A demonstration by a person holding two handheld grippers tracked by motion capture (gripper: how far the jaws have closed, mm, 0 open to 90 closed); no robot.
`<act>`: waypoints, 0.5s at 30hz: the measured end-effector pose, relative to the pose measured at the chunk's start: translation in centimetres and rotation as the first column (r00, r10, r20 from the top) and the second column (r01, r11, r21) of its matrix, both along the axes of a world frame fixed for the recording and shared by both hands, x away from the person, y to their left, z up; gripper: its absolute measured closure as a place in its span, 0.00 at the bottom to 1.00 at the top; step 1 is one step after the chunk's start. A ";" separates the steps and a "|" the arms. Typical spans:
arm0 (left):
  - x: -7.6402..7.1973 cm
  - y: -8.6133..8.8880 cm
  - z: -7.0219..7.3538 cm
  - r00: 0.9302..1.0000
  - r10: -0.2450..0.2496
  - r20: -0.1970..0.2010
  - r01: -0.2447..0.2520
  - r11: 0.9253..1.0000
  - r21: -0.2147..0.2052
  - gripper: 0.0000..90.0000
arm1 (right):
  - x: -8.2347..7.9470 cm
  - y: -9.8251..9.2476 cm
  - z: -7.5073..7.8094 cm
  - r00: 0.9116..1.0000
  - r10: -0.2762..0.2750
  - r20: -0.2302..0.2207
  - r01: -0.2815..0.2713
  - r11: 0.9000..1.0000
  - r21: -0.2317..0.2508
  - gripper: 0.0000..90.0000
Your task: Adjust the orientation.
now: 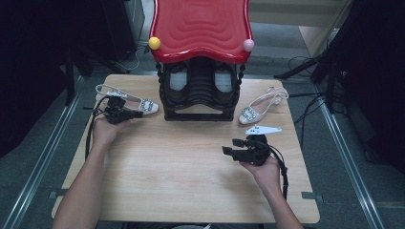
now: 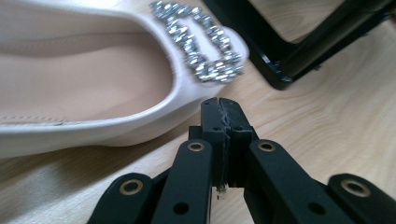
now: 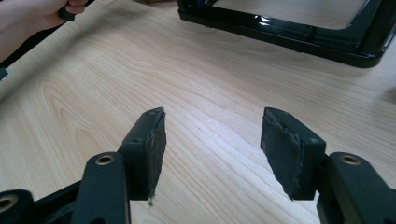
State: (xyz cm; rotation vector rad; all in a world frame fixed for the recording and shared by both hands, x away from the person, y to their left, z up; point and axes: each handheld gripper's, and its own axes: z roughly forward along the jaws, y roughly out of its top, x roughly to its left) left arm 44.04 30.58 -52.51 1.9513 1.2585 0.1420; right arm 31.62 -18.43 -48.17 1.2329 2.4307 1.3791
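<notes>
A white slingback shoe [image 1: 128, 98] with a jewelled buckle lies at the table's left, beside the black rack [image 1: 200, 90] with a red wavy top. My left gripper [image 1: 139, 114] is shut with nothing in it, its tips just below the shoe's toe. In the left gripper view the closed jaws [image 2: 220, 105] sit right at the toe's edge under the buckle [image 2: 201, 46]. A matching shoe [image 1: 261, 106] lies to the right of the rack. My right gripper [image 1: 228, 147] hovers open over bare wood at the lower right; the right gripper view [image 3: 212, 140] has nothing between the pads.
The wooden table [image 1: 181, 186] has open surface in its middle and front. The rack's black base bar [image 3: 289, 32] lies ahead of the right gripper. Yellow [image 1: 154, 43] and pink [image 1: 248, 45] balls sit on the red top's corners. Cables trail on the floor at the right.
</notes>
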 end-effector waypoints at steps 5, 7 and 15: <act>0.5 0.0 -0.2 1.000 0.005 -0.013 -0.005 1.000 -0.008 1.00 | -0.2 -0.3 0.0 1.000 -0.010 -0.003 0.010 1.000 0.001 0.46; 0.9 -0.7 -0.1 1.000 0.001 0.002 -0.001 1.000 0.022 1.00 | -0.3 -0.4 -0.1 1.000 -0.016 -0.005 0.016 1.000 -0.001 0.46; 2.0 -2.1 -0.2 1.000 0.009 0.017 -0.010 0.999 0.031 1.00 | -0.6 -0.9 -0.2 0.999 -0.036 -0.009 0.036 0.999 -0.005 0.46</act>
